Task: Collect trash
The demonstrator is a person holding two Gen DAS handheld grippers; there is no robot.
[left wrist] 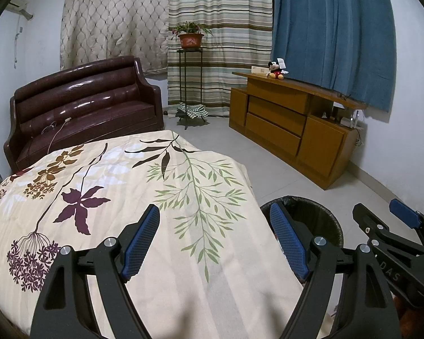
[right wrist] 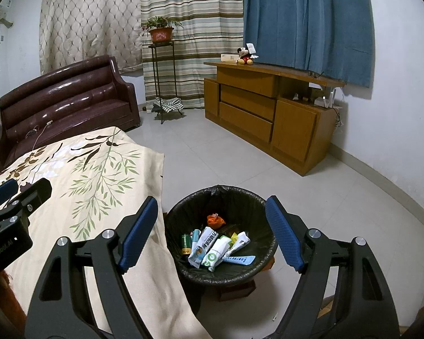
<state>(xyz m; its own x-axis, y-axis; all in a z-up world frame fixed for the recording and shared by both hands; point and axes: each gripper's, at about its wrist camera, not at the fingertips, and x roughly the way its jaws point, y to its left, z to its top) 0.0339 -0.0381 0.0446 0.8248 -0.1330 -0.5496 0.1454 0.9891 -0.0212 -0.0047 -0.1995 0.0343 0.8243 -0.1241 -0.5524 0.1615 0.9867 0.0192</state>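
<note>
A round bin with a black liner [right wrist: 240, 195] stands on the floor beside the bed. Several wrappers, packets and a small green can [right wrist: 217, 243] lie at its bottom. My right gripper [right wrist: 212, 231] hovers above the bin, open, with nothing between its blue pads. My left gripper [left wrist: 216, 240] is open and empty over the flowered bedspread [left wrist: 113, 197]. In the left wrist view the bin's rim [left wrist: 322, 212] shows past the right finger, and the right gripper [left wrist: 381, 220] is at the far right. The left gripper [right wrist: 14, 195] appears at the left edge of the right wrist view.
A dark leather sofa [left wrist: 82, 104] stands behind the bed. A plant stand with a potted plant [left wrist: 190, 39] is by the curtains. A wooden cabinet [left wrist: 291, 124] with a plush toy [left wrist: 275, 70] lines the right wall. Tiled floor [right wrist: 311, 197] stretches between bin and cabinet.
</note>
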